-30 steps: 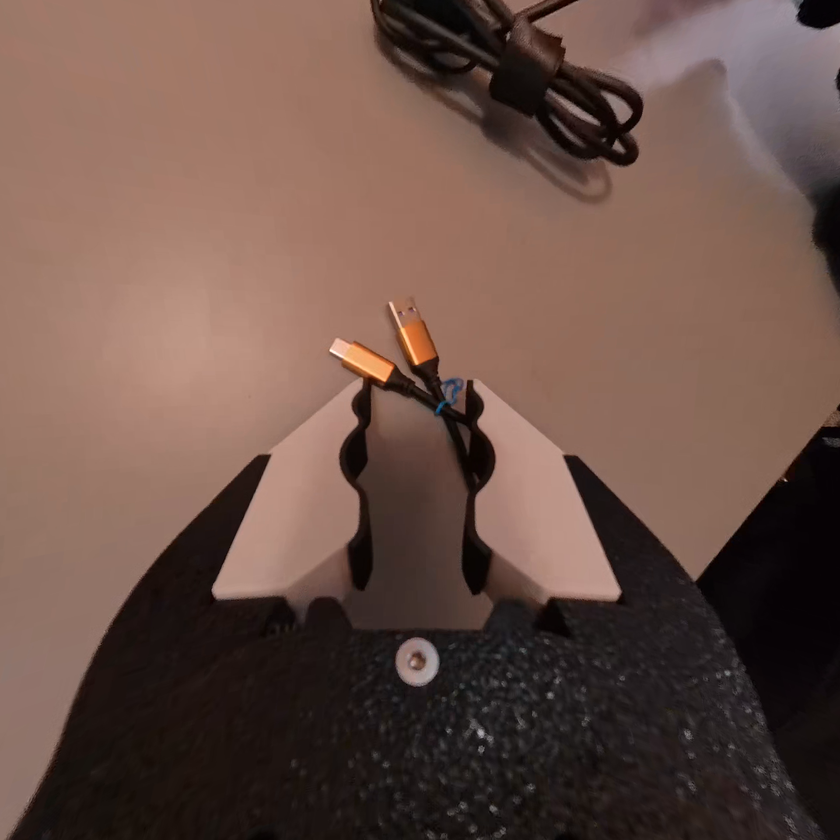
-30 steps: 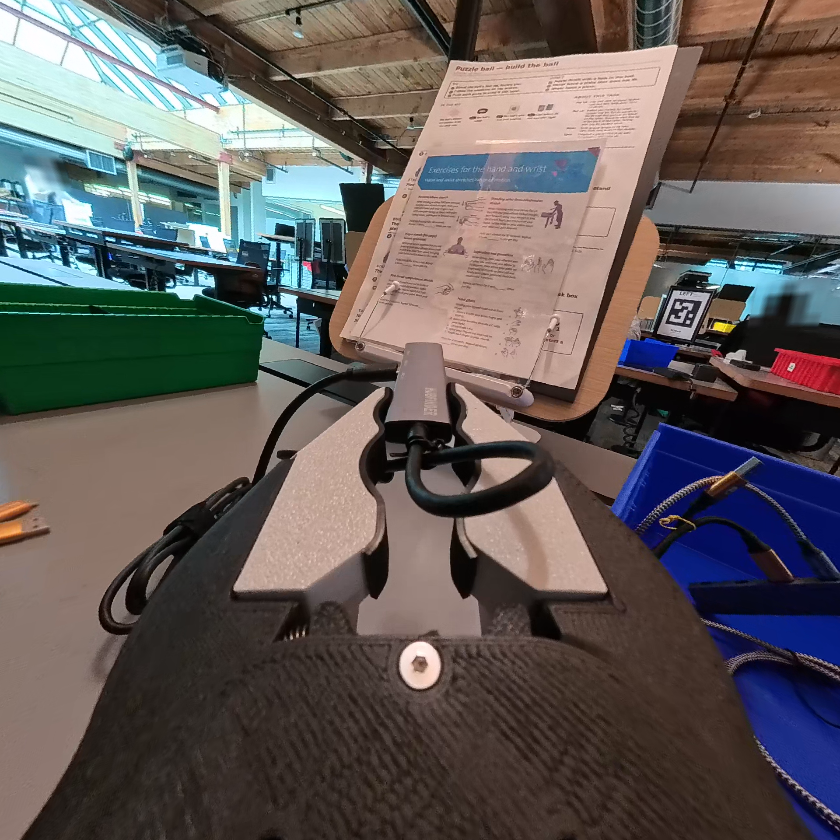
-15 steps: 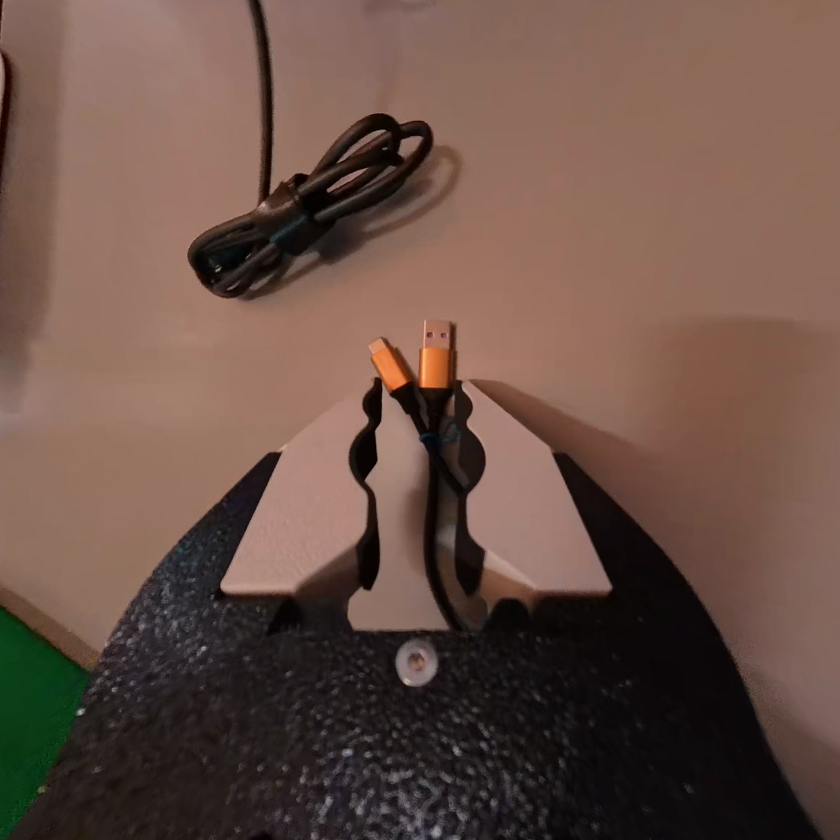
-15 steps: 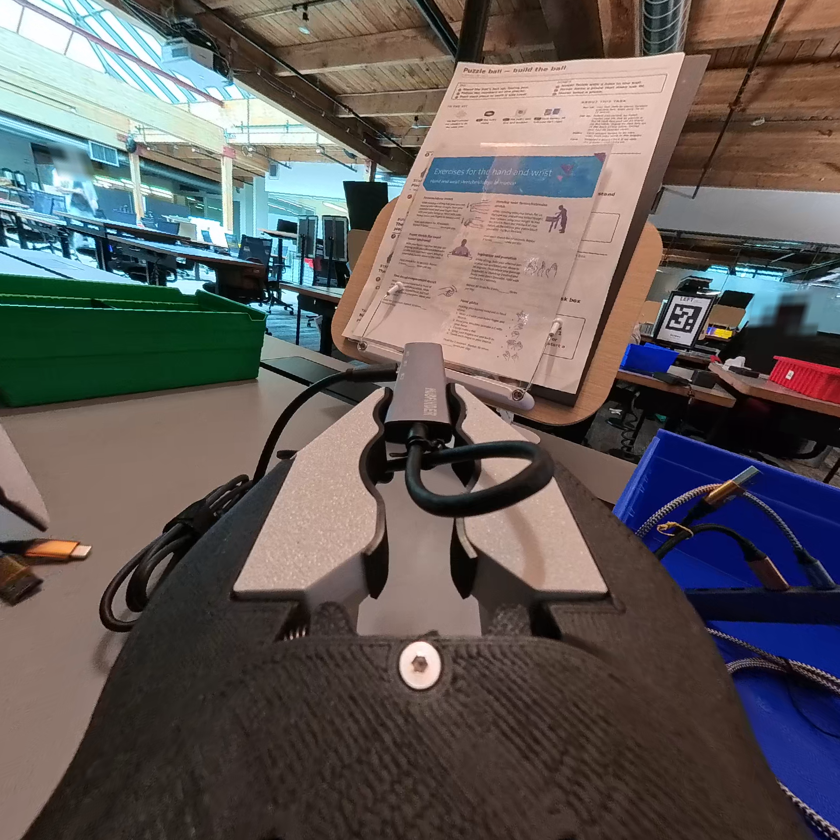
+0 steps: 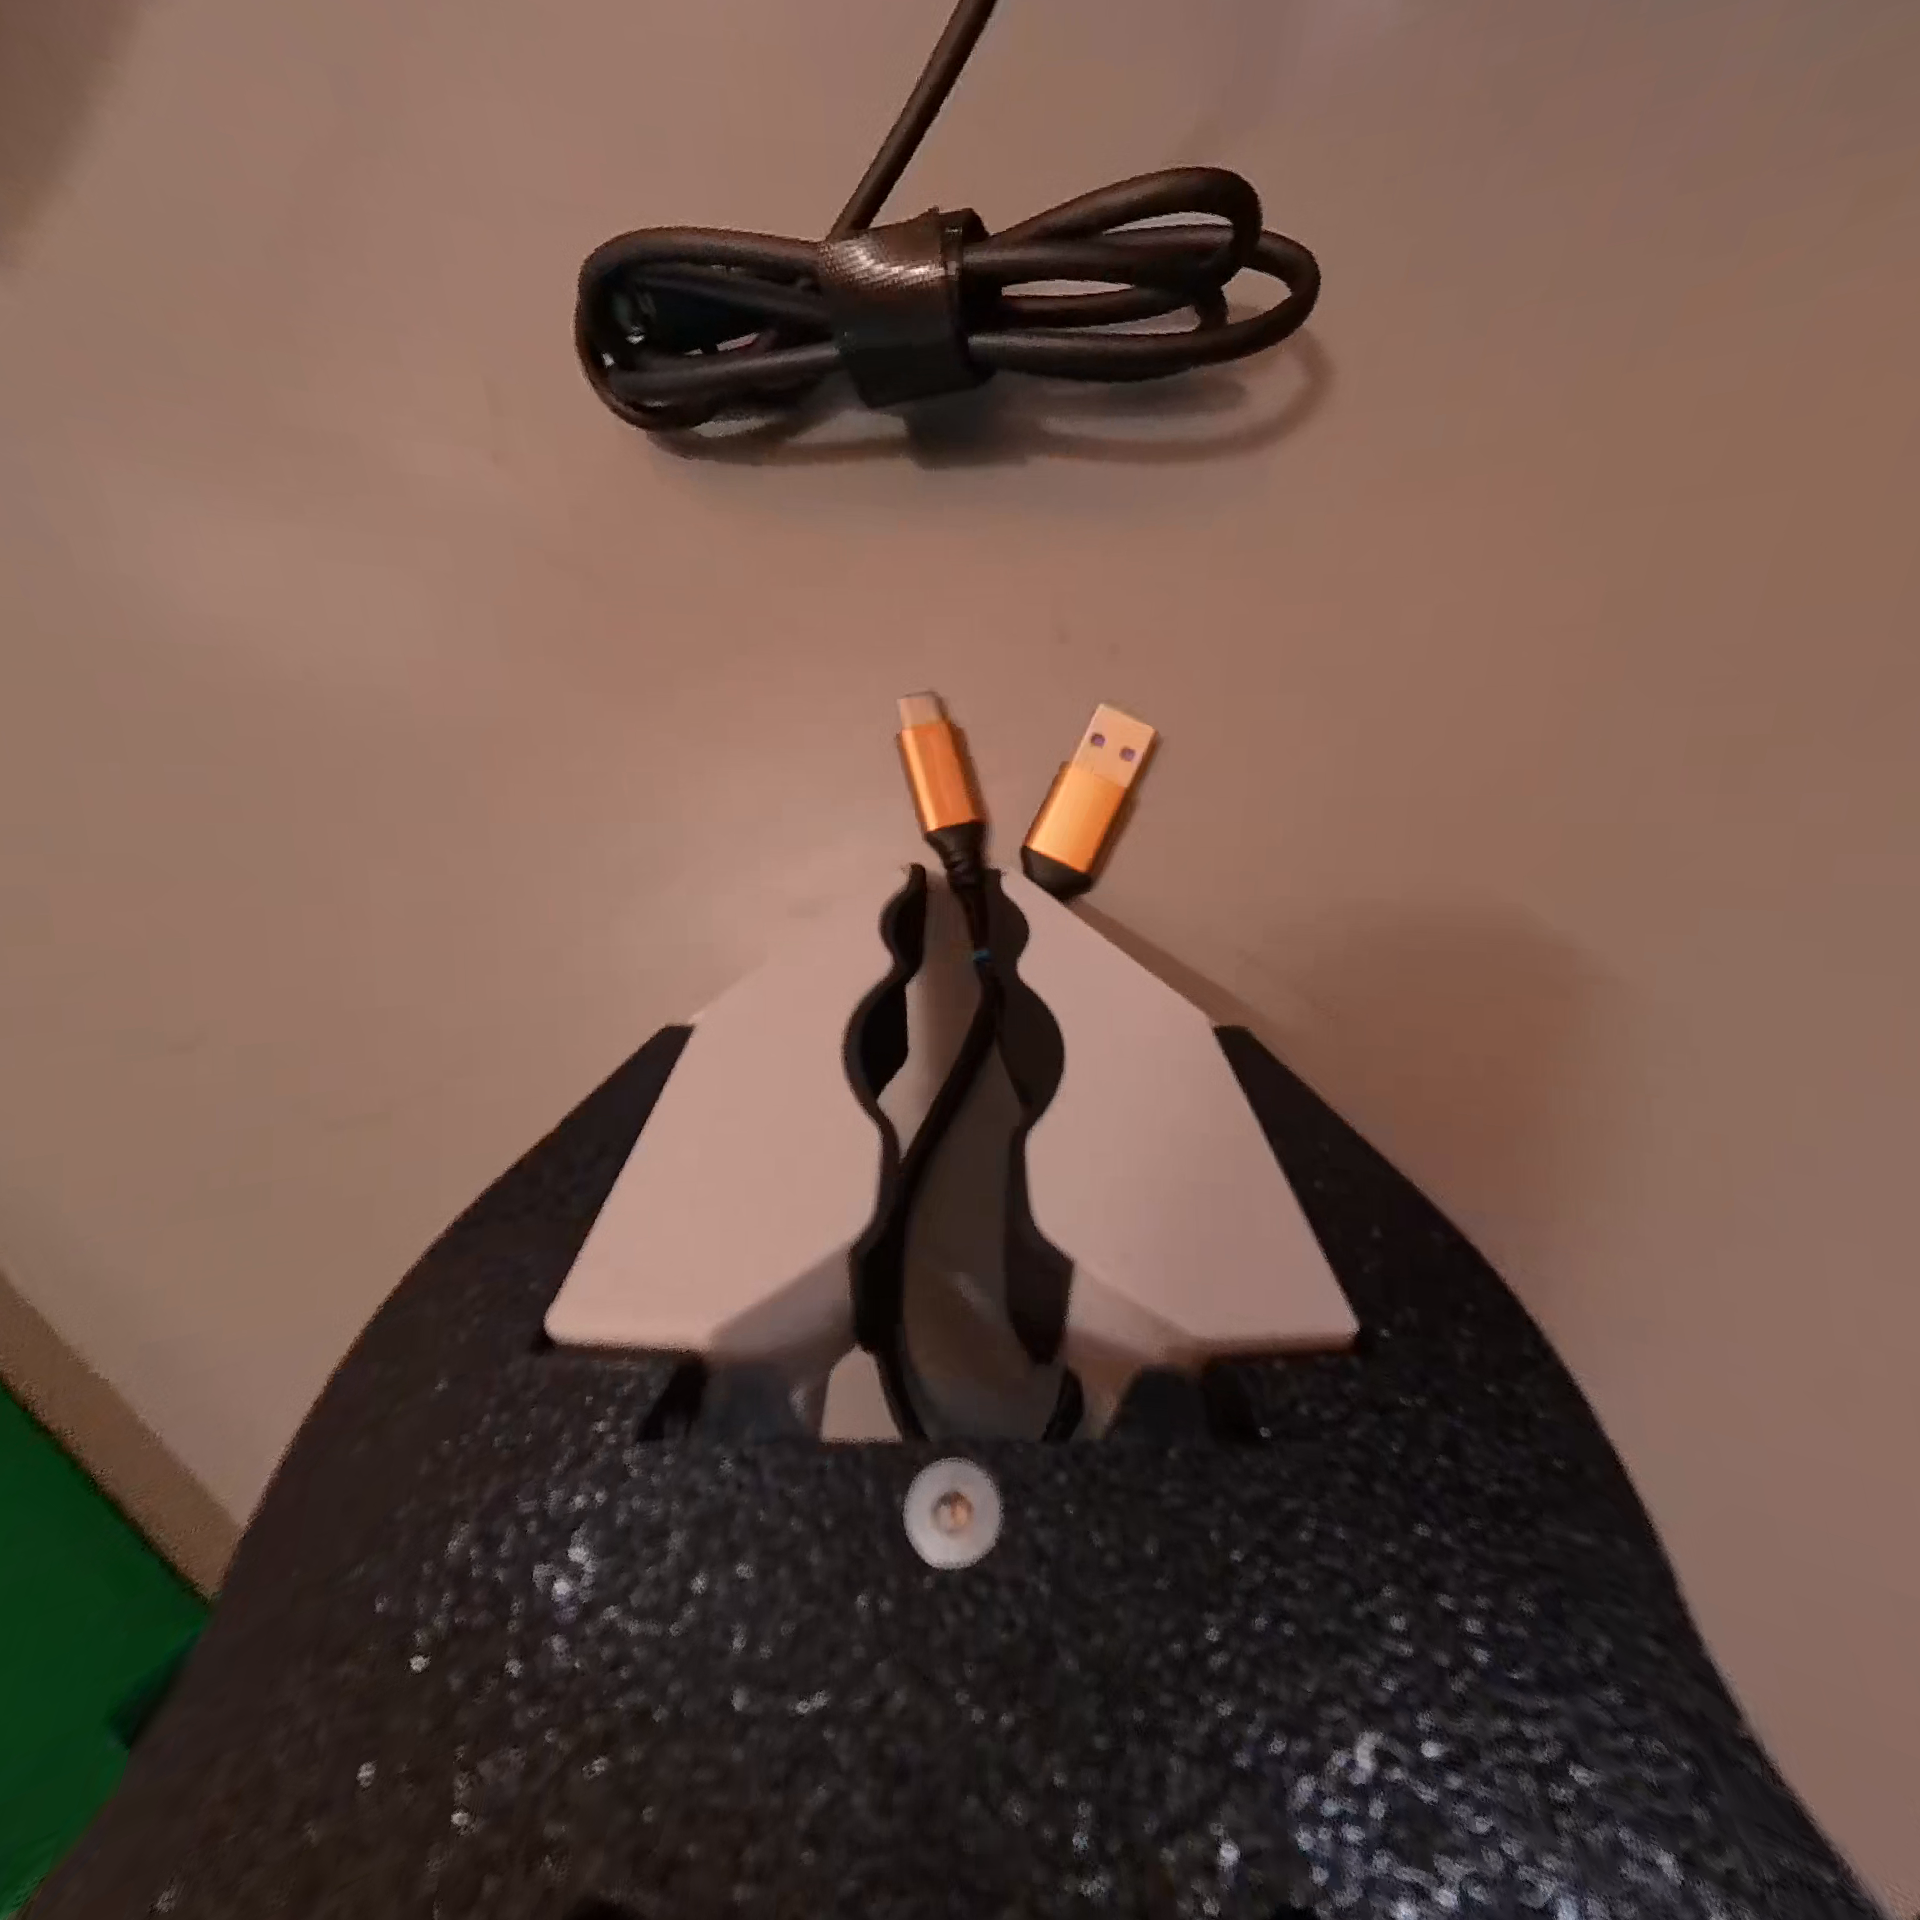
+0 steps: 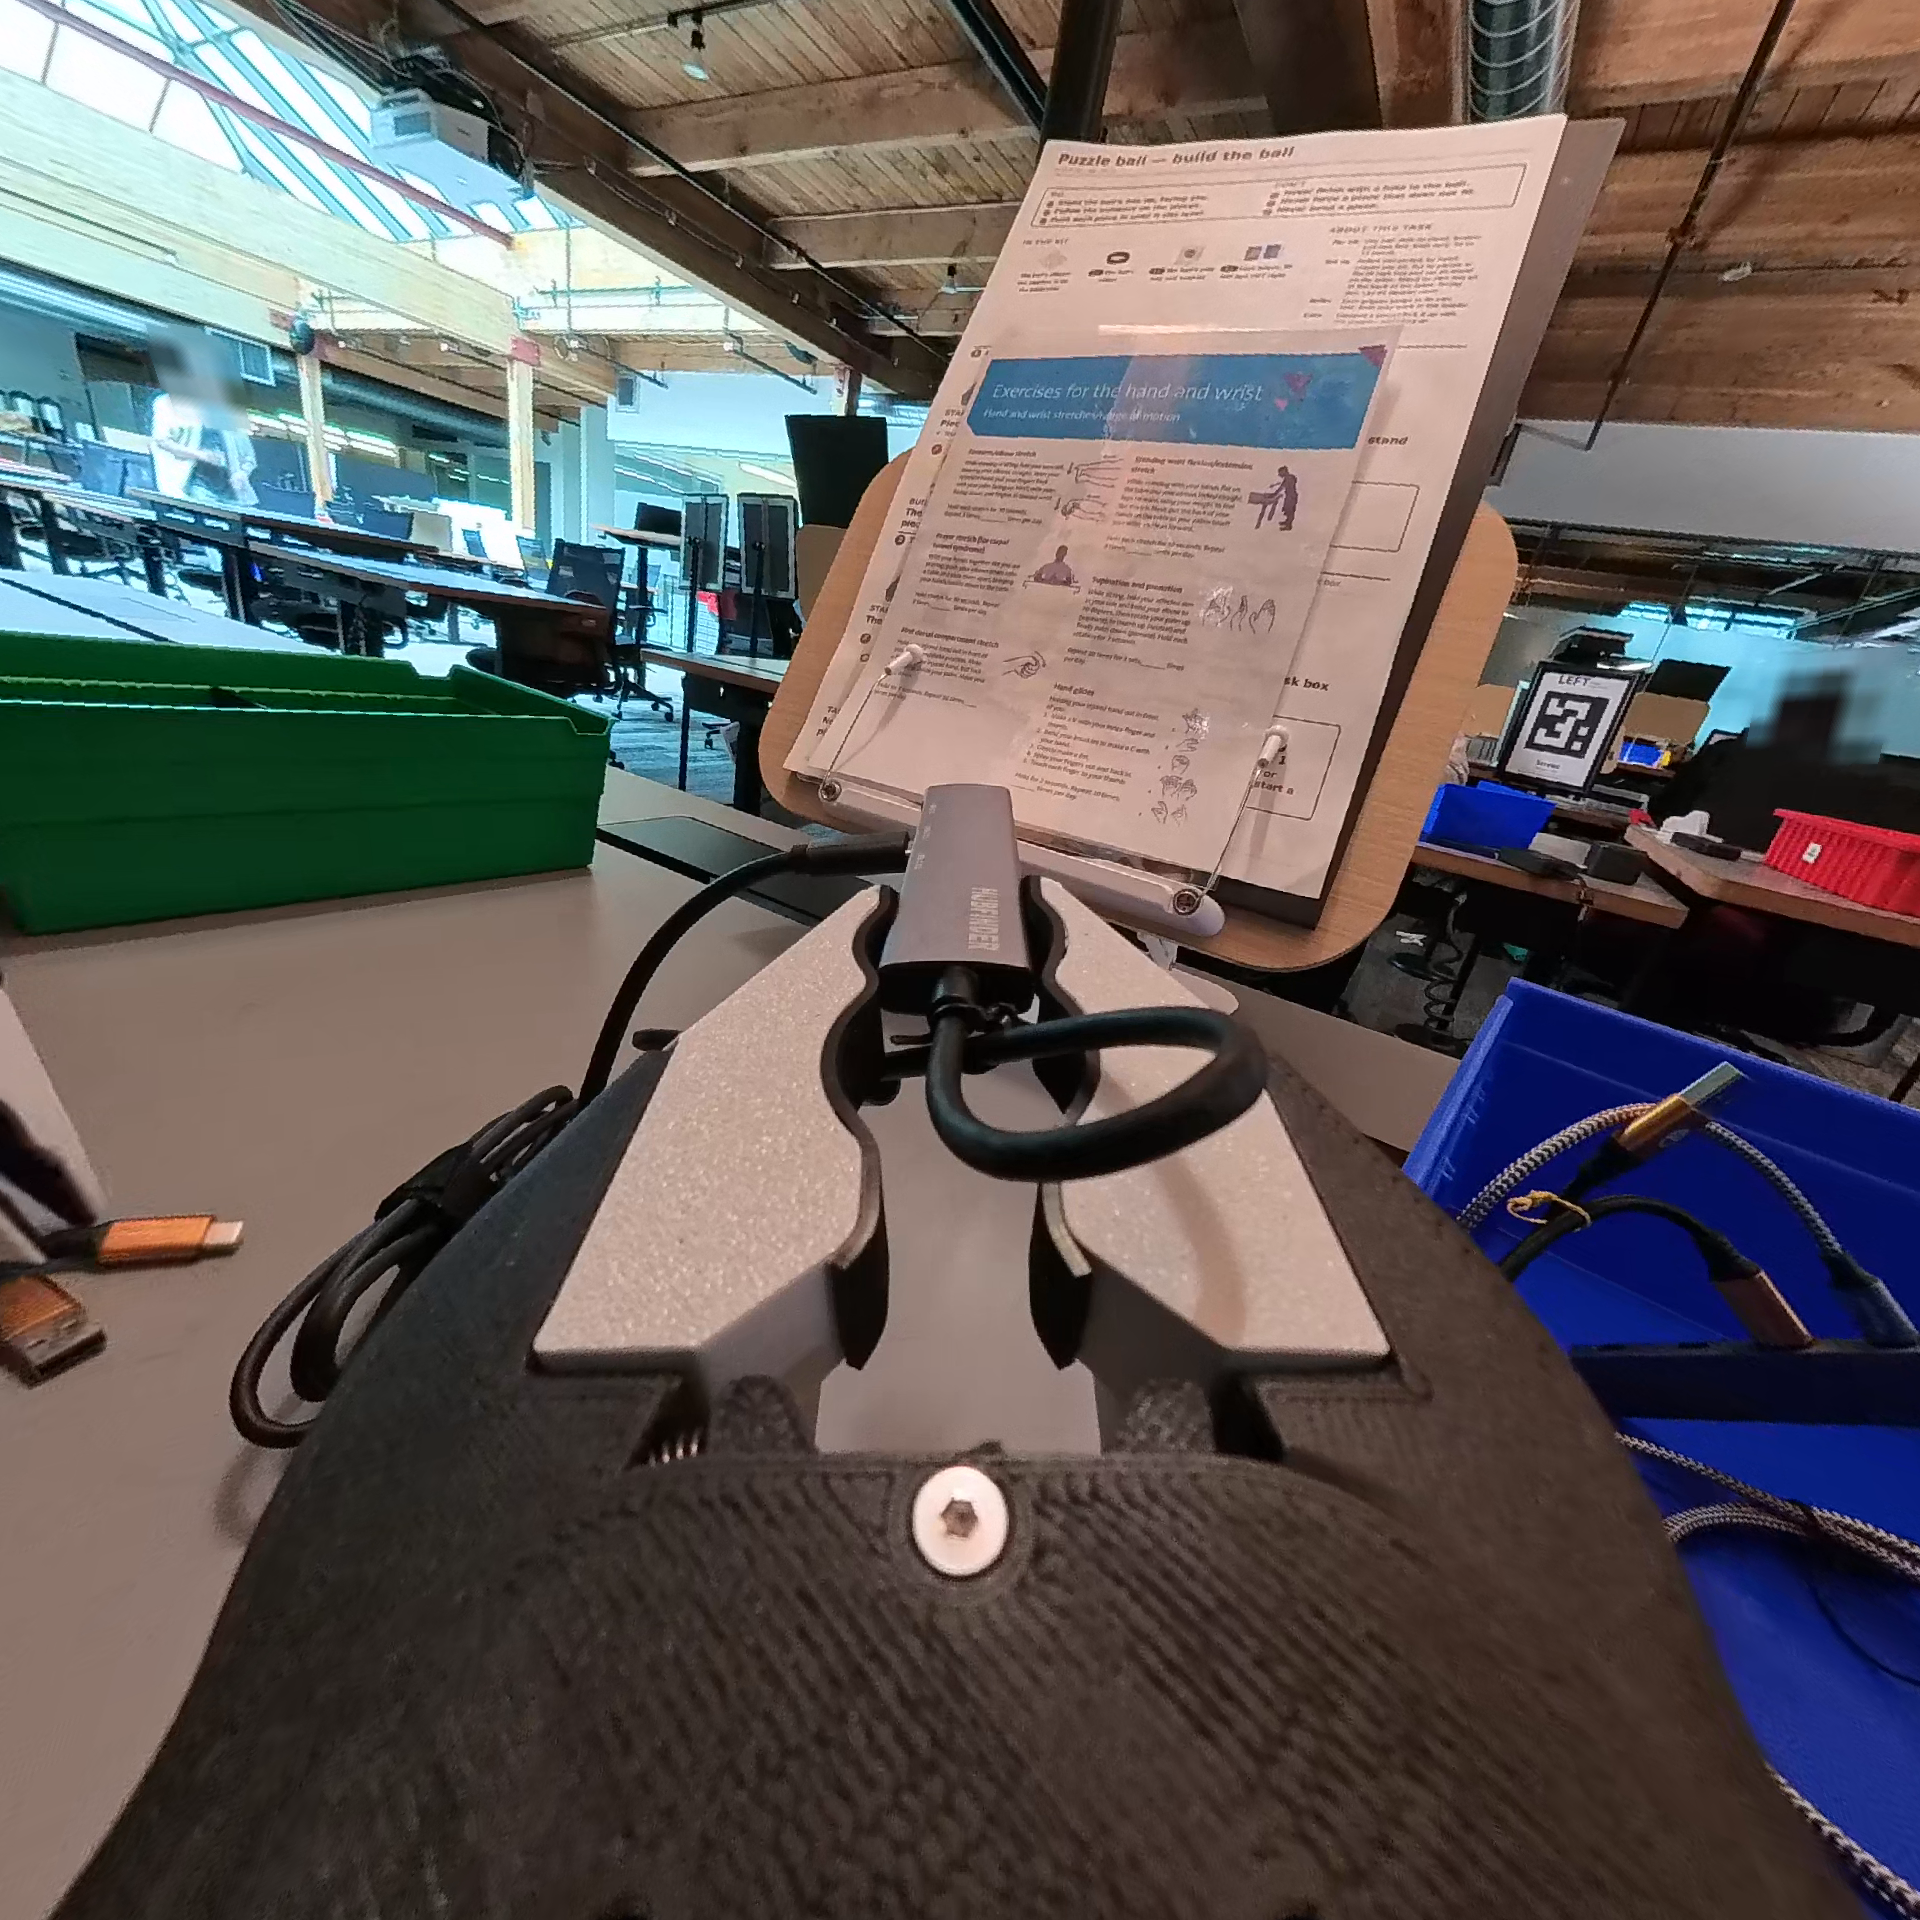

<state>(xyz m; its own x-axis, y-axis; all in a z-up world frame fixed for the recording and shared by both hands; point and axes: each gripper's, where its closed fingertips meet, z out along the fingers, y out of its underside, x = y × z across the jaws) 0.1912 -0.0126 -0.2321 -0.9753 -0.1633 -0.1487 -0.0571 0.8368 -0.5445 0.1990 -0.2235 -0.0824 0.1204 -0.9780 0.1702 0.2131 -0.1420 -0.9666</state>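
Observation:
My left gripper [image 5: 961, 883] is shut on a thin black cable with two orange plugs just above the grey table [image 5: 364, 623]. The narrow plug [image 5: 935, 769] and the wide plug [image 5: 1091, 800] stick out past the fingertips, splayed apart. My right gripper [image 6: 956, 914] is shut on a grey USB hub [image 6: 961, 883] and holds it above the table, end pointing forward. The hub's short black lead [image 6: 1091, 1091] loops over the right finger. A black cable runs from the hub's left side down to a strapped black bundle [image 6: 364, 1278], which also lies ahead of the left gripper [image 5: 935, 301].
A green bin [image 6: 260, 769] stands at the back left of the table. A blue bin [image 6: 1558, 1070] with braided cables sits at the right. A wooden stand with printed sheets [image 6: 1143, 520] is straight ahead. The orange plugs [image 6: 156, 1242] show at the right view's left edge. My right fingertips sit around 25 cm from my left ones.
The left gripper has turned and moved closer to the black bundle, and its jaws have narrowed onto the thin cable. The orange plugs now splay apart. The right gripper has held still.

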